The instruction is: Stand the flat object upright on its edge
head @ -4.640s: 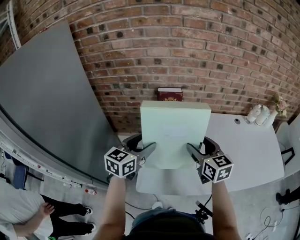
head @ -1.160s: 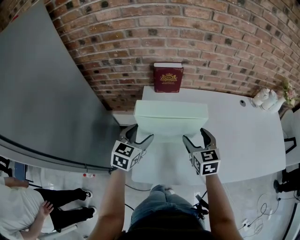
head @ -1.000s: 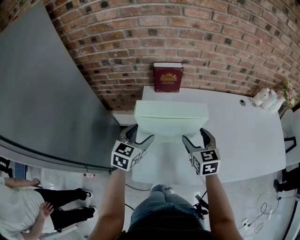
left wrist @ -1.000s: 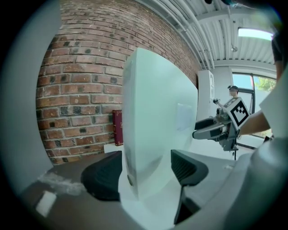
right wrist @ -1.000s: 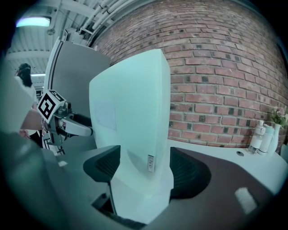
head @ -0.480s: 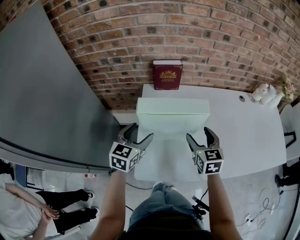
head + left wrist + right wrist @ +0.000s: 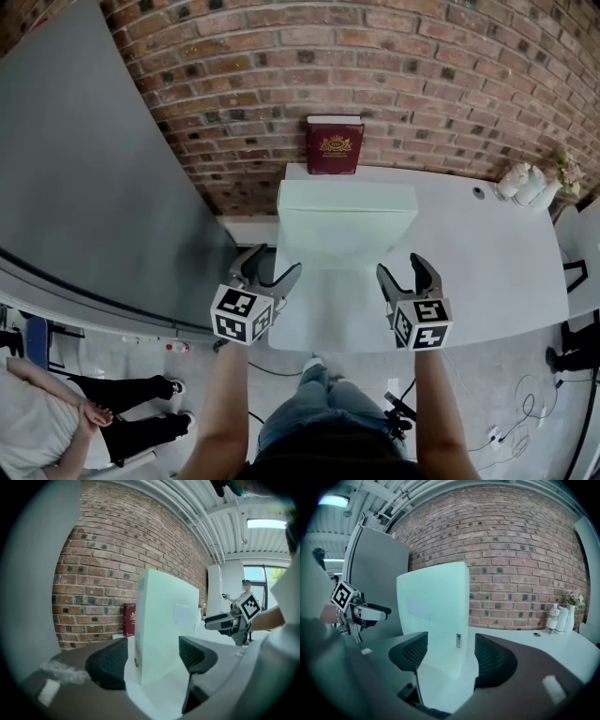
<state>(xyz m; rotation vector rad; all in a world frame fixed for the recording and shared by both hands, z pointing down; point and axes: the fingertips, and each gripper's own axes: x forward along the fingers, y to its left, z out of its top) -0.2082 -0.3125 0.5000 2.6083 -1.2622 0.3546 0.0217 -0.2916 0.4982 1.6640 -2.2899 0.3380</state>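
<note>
As it stands on edge, the flat box (image 7: pixel 347 220) runs left-right.

Pale green box (image 7: pixel 346 220), maroon book (image 7: pixel 335 148)

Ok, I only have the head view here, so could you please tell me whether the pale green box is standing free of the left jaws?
Observer: Yes. In the left gripper view the left gripper has its jaws apart, and neither pad touches the upright box.
Operator: And the right side, please?
Observer: The right gripper has just been closing its jaws slightly, but the box shows in the gap between them, untouched.
Operator: Any markings on it?
Observer: A small label sits low on its narrow side edge.
</note>
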